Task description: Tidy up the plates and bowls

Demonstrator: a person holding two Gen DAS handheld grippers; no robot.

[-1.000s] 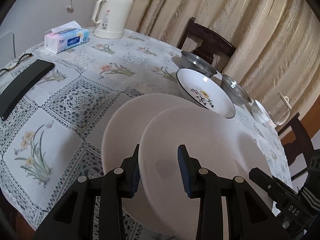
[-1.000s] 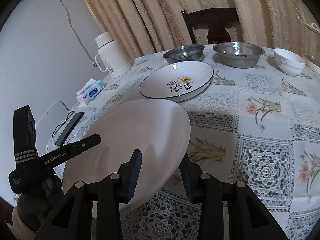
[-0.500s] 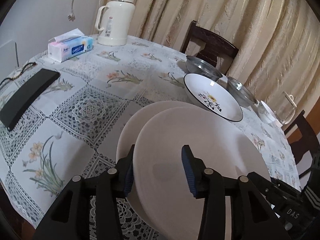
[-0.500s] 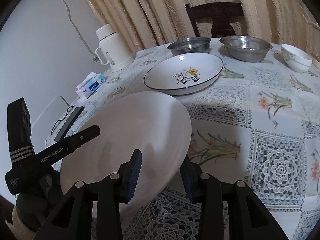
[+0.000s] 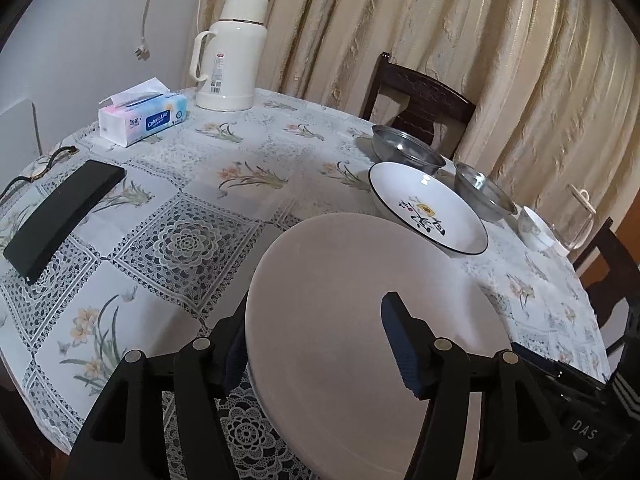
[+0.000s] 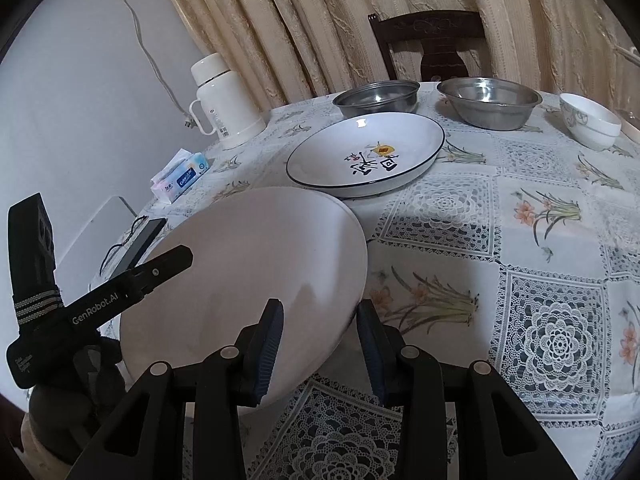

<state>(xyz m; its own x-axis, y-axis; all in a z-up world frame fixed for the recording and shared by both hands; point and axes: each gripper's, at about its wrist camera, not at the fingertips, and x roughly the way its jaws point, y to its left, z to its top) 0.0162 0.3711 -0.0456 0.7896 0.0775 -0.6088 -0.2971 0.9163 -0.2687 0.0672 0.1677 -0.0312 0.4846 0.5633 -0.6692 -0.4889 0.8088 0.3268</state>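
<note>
A large plain white plate (image 5: 360,280) lies low over the tablecloth at the near edge of the table (image 5: 180,236). My left gripper (image 5: 316,348) is open, one finger under the plate's left rim and the other above its face. My right gripper (image 6: 320,332) is shut on the white plate (image 6: 260,248) at its near right rim. The left gripper's finger (image 6: 160,268) reaches over the plate's left side. Just beyond sits a black-rimmed flower plate (image 6: 368,152). Two steel bowls (image 6: 376,98) (image 6: 488,100) and a small white bowl (image 6: 590,124) stand further back.
A cream thermos (image 5: 232,52), a tissue pack (image 5: 144,116) and a long black case (image 5: 64,212) occupy the left side. Dark wooden chairs (image 5: 420,96) stand behind the table against beige curtains. A glass jug (image 5: 576,224) is at the far right.
The left gripper's fingers have spread wide apart from the plate. The held plate has shifted left until it covers the second white plate beneath. The right gripper's gap is unchanged.
</note>
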